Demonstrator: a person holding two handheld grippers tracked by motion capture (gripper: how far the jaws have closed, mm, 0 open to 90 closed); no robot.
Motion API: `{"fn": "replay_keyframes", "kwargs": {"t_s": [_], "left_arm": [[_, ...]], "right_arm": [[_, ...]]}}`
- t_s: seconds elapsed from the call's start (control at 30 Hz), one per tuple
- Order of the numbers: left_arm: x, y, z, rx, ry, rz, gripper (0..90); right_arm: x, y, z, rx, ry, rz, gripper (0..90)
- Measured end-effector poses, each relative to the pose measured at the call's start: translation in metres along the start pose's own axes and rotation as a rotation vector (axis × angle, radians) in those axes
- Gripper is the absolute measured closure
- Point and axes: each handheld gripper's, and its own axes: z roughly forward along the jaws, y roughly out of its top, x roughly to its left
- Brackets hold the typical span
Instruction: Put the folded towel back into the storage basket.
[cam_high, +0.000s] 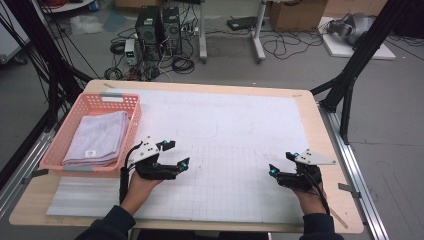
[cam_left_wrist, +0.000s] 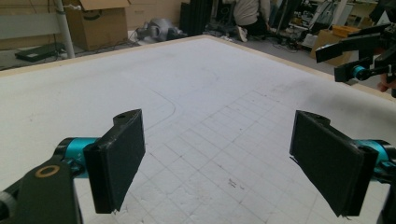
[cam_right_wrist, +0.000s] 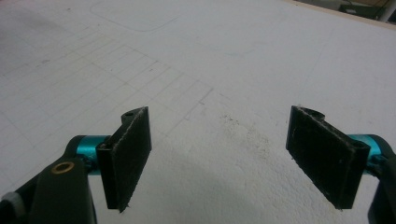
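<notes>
At nine o'clock on the worktop (cam_high: 310, 130), the folded towel (cam_high: 97, 137) lies in the pink basket (cam_high: 131, 131), just beside your left hand-held gripper (cam_high: 179, 155). Both it and the right hand-held gripper (cam_high: 280, 164) hang wide open and empty. I'd swing the left one toward ten o'clock, come down over the towel's near edge, and pinch all layers together.

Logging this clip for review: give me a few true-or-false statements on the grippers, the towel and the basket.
1. The left gripper holds the towel. False: its jaws are open and empty.
2. The towel lies folded inside the pink basket. True.
3. The right gripper is shut. False: its jaws stand wide apart.
4. The basket sits at the left of the table. True.
</notes>
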Motion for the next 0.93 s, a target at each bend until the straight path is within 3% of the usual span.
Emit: {"fn": "replay_keyframes", "kwargs": {"t_s": [0.53,0.93], "left_arm": [[0.0071,-0.0078,0.0,0.033,0.021,-0.03,18.5],[0.0095,-0.0092,-0.0012,0.031,0.031,-0.045,18.5]], "right_arm": [[-0.0015,-0.0011,0.0027,0.004,0.004,0.0,21.2],[-0.0029,-0.0005,0.003,-0.004,0.005,0.006,21.2]]}}
